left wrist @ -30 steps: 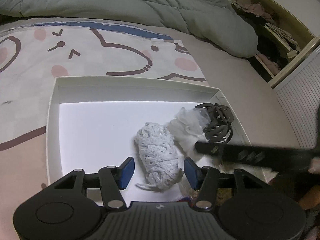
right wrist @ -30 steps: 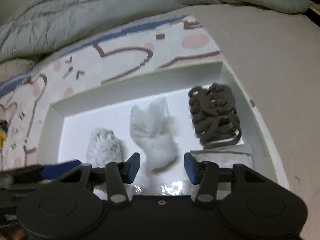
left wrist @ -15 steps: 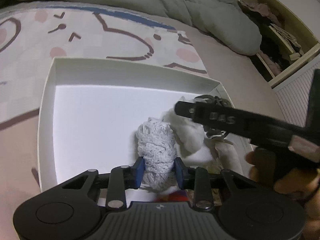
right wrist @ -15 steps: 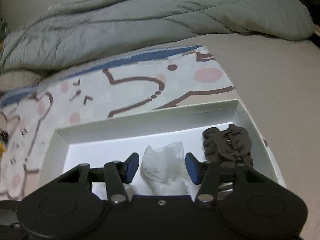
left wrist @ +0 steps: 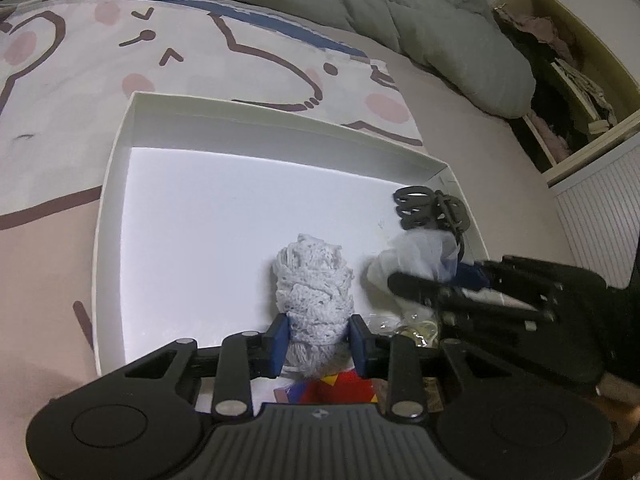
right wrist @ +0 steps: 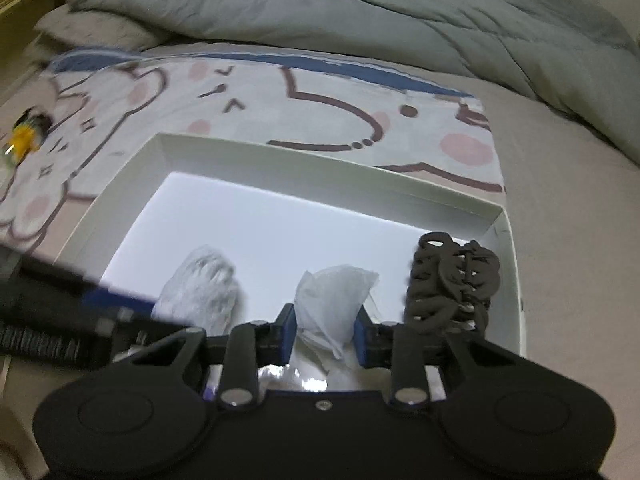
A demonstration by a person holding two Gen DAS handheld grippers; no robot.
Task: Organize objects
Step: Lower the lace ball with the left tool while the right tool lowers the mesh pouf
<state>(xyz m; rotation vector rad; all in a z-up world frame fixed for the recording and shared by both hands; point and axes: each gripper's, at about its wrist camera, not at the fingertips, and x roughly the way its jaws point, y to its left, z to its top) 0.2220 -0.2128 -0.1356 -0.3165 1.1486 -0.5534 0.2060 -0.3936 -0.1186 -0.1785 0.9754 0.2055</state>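
Observation:
A shallow white box (left wrist: 280, 120) (right wrist: 320, 172) lies on the bed. My left gripper (left wrist: 318, 342) is shut on a white knitted bundle (left wrist: 312, 280) near the box's front; the same bundle (right wrist: 200, 284) looks blurred in the right wrist view. My right gripper (right wrist: 324, 334) is closing on a white gauzy fabric bundle (right wrist: 332, 292), and both blue pads touch its sides. In the left wrist view that gripper (left wrist: 436, 276) reaches in from the right onto the gauzy bundle (left wrist: 416, 252). A dark hair claw clip (left wrist: 432, 208) (right wrist: 452, 284) lies by the box's right wall.
The box sits on a cartoon-print sheet (left wrist: 200, 40) with a grey duvet (left wrist: 400, 12) behind. An open shelf of clothes (left wrist: 560, 80) stands at the right. A red and yellow item (left wrist: 336, 392) and a small clear bag (left wrist: 416, 328) lie under the grippers. A yellow object (right wrist: 24, 136) is far left.
My left gripper has shut on the knitted bundle. My right gripper has rolled, come down over the gauzy bundle and narrowed onto it.

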